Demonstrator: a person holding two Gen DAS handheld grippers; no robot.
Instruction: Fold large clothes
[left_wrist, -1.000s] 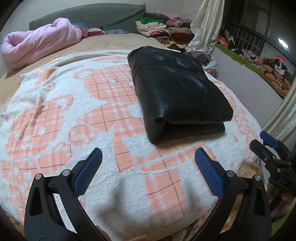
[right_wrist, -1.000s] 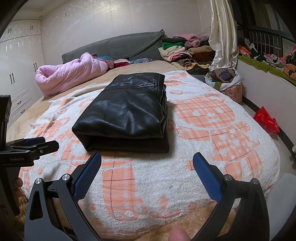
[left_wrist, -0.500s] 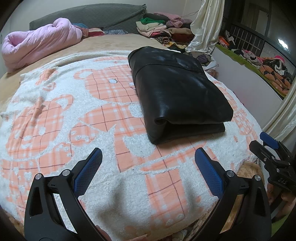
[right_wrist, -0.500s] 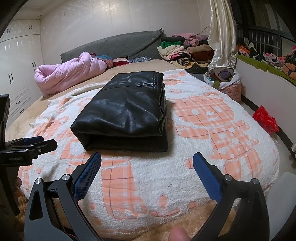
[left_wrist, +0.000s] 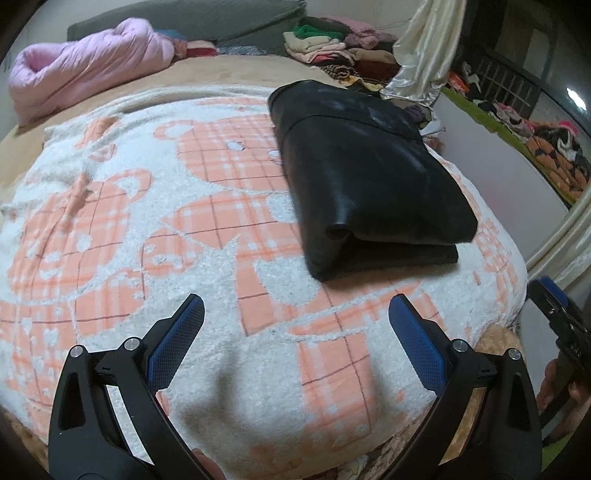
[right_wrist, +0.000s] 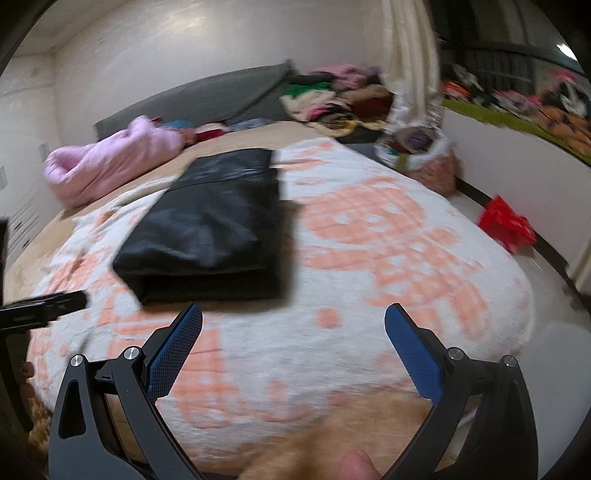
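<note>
The folded black leather jacket (left_wrist: 369, 177) is lying heavy, slick and supple; best pinched at its near edge. Both grippers, left (left_wrist: 295, 328) and right (right_wrist: 293, 334), are hanging released, empty.

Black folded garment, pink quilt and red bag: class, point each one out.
black folded garment (left_wrist: 373, 184), left wrist view, top face.
pink quilt (left_wrist: 92, 70), left wrist view, middle of the bundle.
red bag (right_wrist: 506, 223), right wrist view, centre.

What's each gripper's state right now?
Left gripper: open, holding nothing, short of the jacket.
Right gripper: open, holding nothing.
</note>
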